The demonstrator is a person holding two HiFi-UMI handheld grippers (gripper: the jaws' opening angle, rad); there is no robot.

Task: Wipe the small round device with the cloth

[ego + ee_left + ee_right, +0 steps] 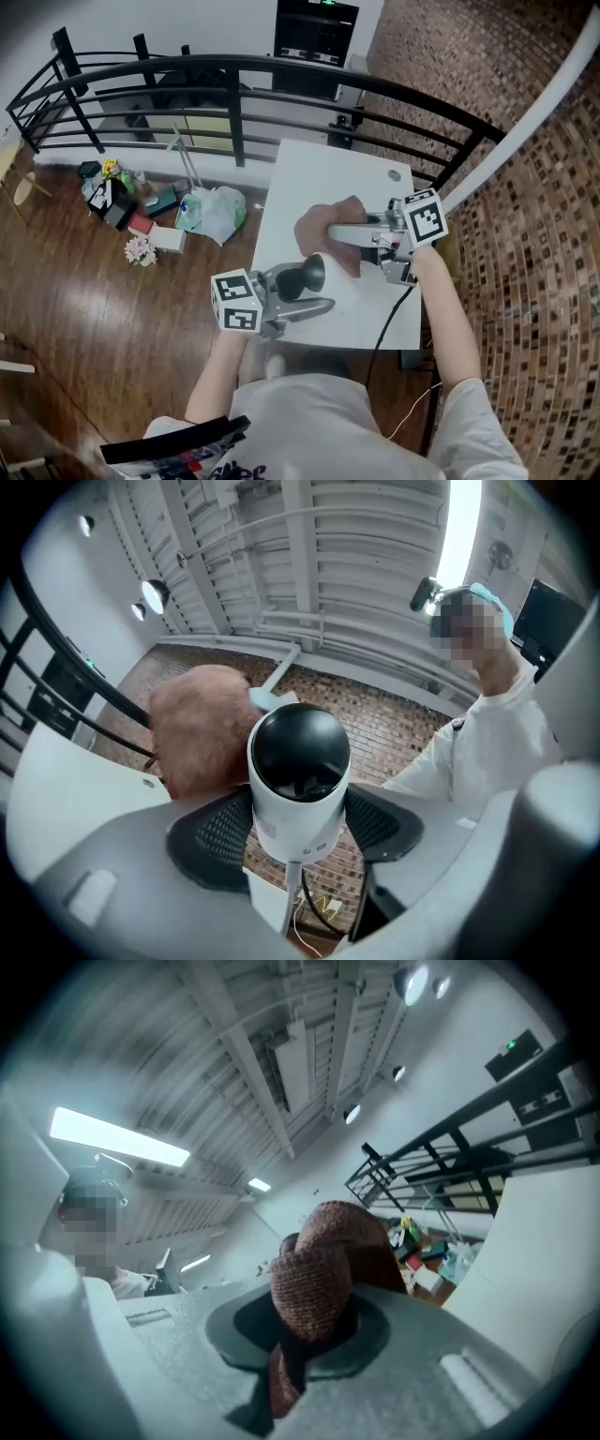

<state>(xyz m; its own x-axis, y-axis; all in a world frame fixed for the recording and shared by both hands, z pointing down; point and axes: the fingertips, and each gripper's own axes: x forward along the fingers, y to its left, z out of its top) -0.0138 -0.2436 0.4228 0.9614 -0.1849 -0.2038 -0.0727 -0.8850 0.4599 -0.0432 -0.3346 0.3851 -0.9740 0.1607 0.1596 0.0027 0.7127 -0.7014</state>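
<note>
Left gripper view: left gripper clamps the smooth white, black-domed round device, right gripper pinches a bunched rust-brown knitted cloth just beside it.

The small round device has a smooth white plastic body with a slight satin look, capped by a glossy black dome that mirrors the lights. The cloth is a rust-brown knit, coarse, looped and wholly matt. The left hand-held gripper and the right hand-held gripper look like pale grey matt plastic with a fine grainy finish. Their pads are dark and rubbery-looking, with a fine dotted mesh texture on the left pair. The surface is white, smooth and matt. The floor is dark wood board with a polished sheen, the railing is black-painted metal, and the brickwork is rough.
</note>
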